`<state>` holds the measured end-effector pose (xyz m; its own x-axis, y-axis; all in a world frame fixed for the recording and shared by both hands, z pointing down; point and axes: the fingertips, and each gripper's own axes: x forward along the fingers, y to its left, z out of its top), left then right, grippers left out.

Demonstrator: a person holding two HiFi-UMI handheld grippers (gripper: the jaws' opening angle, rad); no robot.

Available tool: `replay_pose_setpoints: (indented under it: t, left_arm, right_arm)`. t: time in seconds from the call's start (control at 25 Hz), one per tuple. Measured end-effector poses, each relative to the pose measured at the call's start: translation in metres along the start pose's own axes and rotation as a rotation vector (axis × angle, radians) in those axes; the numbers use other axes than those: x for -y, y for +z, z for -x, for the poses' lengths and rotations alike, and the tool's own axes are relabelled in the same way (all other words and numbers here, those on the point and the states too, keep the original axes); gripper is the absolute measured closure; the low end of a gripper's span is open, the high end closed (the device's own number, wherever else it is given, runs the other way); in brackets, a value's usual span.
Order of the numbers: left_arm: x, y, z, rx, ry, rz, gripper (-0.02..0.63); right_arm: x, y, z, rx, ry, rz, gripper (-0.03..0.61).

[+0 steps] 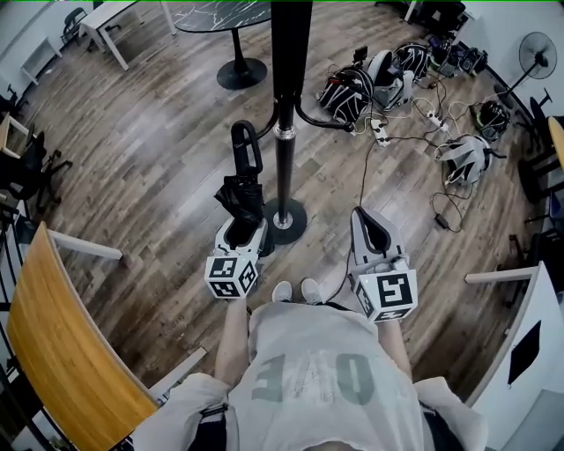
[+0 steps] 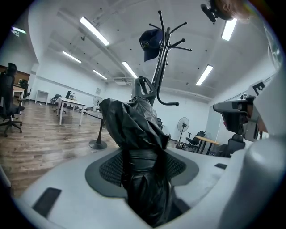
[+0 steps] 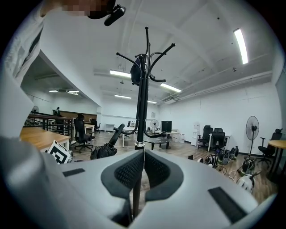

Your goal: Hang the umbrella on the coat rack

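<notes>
A folded black umbrella [image 1: 239, 199] stands upright with its loop handle [image 1: 246, 144] on top, and my left gripper [image 1: 241, 231] is shut on its bundled canopy [image 2: 139, 134]. The black coat rack [image 1: 287, 106] rises just right of the umbrella, its round base [image 1: 287, 220] on the floor. In the left gripper view the coat rack's hooks [image 2: 163, 53] are above and behind the umbrella, and a dark cap [image 2: 150, 43] hangs on one. My right gripper [image 1: 371, 227] is right of the base, shut and holding nothing. The right gripper view looks at the coat rack [image 3: 143, 89], with the umbrella [image 3: 104, 150] to its left.
Helmets, bags and tangled cables [image 1: 392, 84] lie on the wooden floor at the back right. A round black pedestal table [image 1: 222, 16] stands behind the rack. A curved wooden top [image 1: 53, 352] is at my near left and a white desk [image 1: 529, 352] at my near right.
</notes>
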<state>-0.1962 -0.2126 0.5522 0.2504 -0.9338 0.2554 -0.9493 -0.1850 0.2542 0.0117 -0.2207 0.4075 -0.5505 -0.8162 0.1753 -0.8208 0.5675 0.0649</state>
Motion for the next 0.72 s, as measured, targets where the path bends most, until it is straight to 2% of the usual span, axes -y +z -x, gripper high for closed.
replay_pose_setpoints:
  t: [0.72]
  left_arm:
    - [0.003, -0.031, -0.023, -0.074, -0.018, 0.003, 0.356]
  right_arm:
    - [0.009, -0.009, 0.005, -0.016, -0.032, -0.019, 0.548]
